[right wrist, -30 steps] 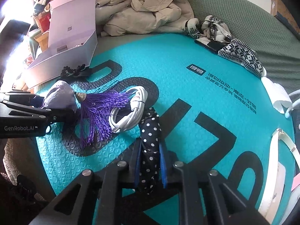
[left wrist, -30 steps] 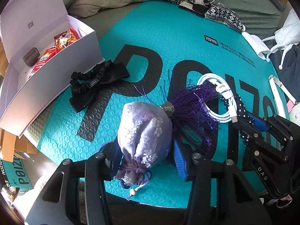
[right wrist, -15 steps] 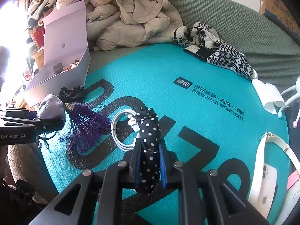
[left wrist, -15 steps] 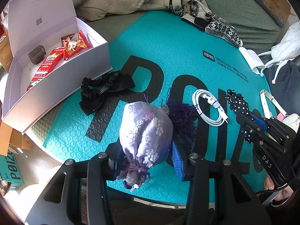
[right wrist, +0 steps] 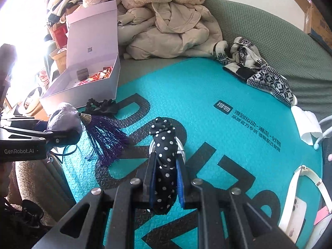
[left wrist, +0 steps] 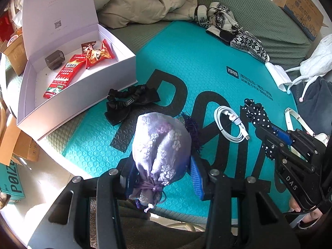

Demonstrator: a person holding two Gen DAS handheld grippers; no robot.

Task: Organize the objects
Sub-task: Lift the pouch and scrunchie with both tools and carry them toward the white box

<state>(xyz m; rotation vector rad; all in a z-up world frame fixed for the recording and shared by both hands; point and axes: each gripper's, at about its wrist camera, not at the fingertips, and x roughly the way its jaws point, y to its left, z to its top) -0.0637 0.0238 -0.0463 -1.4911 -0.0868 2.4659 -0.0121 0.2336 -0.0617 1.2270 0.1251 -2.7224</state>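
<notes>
Two tongs loaded | left tongs (left wrist: 161, 176) grasp lilac pouch (left wrist: 161, 147) | right tongs (right wrist: 166, 183) clenched on dotted scrunchie (right wrist: 165, 157)

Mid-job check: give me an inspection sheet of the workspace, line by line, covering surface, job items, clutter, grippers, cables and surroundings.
Surface: teal mat with large black lettering, lying on a green cover.
Job's things: lilac pouch with a purple tassel, polka-dot scrunchie, black bow scrunchie on the mat beside the open white box; the box holds snack packets and a small dark block.
Clutter: patterned socks, beige jacket, white strap at the mat's edge.
Grippers: left gripper shut on the pouch; right gripper shut on the polka-dot scrunchie.
Cables: coiled white cable on the mat.
Surroundings: cardboard boxes around the mat.
</notes>
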